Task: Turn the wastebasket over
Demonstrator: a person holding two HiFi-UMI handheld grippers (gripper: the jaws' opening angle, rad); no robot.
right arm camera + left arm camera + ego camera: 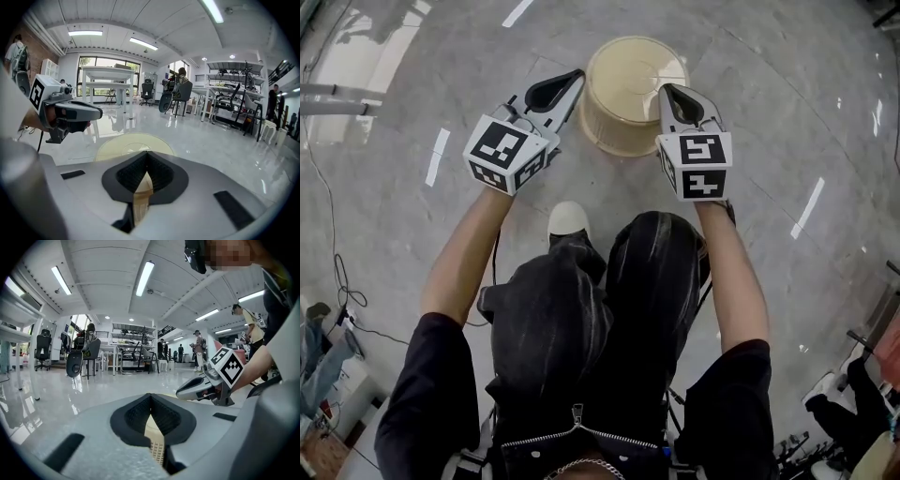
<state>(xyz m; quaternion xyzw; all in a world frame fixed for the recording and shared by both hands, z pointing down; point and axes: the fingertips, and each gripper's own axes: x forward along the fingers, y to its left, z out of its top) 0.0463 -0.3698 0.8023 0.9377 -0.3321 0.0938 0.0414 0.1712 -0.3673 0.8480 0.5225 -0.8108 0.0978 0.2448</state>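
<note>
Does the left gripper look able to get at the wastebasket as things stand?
Likely yes: the left gripper, jaws shut, sits right at the left wall of the wastebasket, and nothing stands between them on the floor.

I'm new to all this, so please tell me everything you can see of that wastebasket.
The wastebasket is a round, cream tub, seemingly plastic, with a lattice wall. It stands on the glossy grey floor. Its top shows as a pale disc; mouth or base, I cannot tell. The left hand-held gripper and right hand-held gripper each pinch its upper edge, on opposite sides.
</note>
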